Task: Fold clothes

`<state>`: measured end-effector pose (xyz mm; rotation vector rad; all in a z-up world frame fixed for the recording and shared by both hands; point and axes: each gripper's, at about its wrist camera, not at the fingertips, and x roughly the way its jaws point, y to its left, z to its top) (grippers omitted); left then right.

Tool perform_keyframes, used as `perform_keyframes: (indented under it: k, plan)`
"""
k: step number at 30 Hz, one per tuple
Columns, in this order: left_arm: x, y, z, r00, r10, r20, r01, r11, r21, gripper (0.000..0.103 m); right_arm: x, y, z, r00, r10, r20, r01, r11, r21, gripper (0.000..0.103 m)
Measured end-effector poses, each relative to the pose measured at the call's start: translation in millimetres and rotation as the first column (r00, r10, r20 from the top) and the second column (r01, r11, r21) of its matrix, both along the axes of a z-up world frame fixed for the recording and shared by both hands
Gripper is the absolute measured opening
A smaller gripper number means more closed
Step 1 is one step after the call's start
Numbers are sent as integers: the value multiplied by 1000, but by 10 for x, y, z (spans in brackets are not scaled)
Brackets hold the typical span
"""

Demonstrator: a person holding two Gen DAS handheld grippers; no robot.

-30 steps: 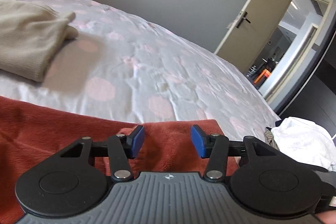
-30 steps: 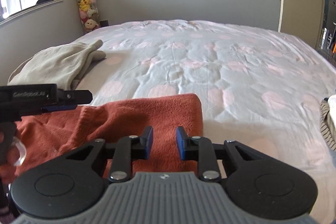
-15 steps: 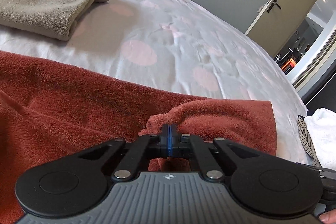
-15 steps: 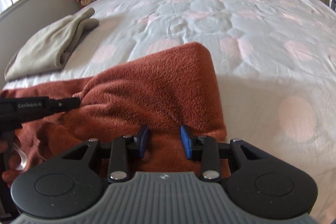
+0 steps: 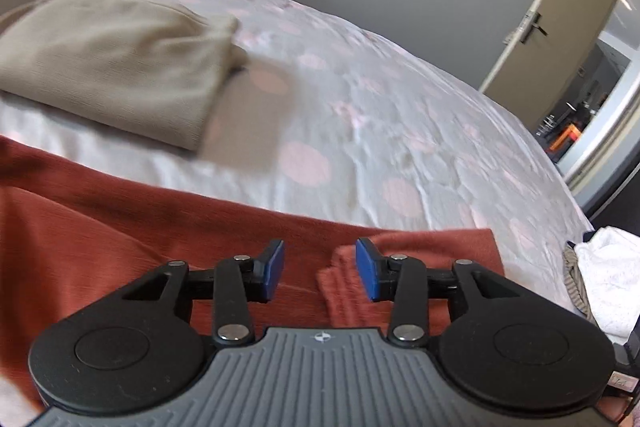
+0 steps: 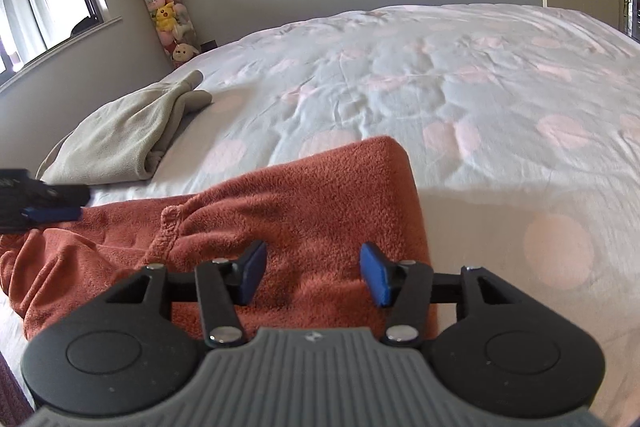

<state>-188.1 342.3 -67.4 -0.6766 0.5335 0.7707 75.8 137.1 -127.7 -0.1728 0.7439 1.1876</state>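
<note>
At nine o'clock in the left wrist view a folded beige fleece garment point(image 5: 116, 67) lies on the bed point(image 5: 400, 131), whose pale grey cover carries pink dots. Below it, from nine to four o'clock, the rust-red fleece garment point(image 5: 100, 227) is spread along the bed's near edge. The left tool point(image 5: 320, 271) hovers over this red fleece at six o'clock; its jaws have just been opening and now stand apart, the blue pads point(image 5: 274, 269) gripping nothing, though a bunched hem of the cloth lies just under the right-hand pad. At four o'clock a white cloth point(image 5: 608, 279) rests on a striped one at the bed's edge.

In the right wrist view the beige garment point(image 6: 120, 135) sits at nine o'clock, with the blurred left tool point(image 6: 52, 215) just below it, above the red fleece point(image 6: 320, 199). That fleece is folded over, its thick folded corner toward twelve o'clock from the right tool point(image 6: 312, 277). This tool's jaws have just been opening too and stand wide, nothing pinched between them, red cloth beneath. A tall clear tube of plush toys point(image 6: 166, 3) stands at eleven o'clock in the corner.
</note>
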Motion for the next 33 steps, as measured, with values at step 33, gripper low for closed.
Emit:
perform_keyframes:
  k: [33]
  plan:
    - [-2677,1108,-895,942,336,23,-321,916,-240,73,-284,312,-130,981,76,179,-40,980,-197,63]
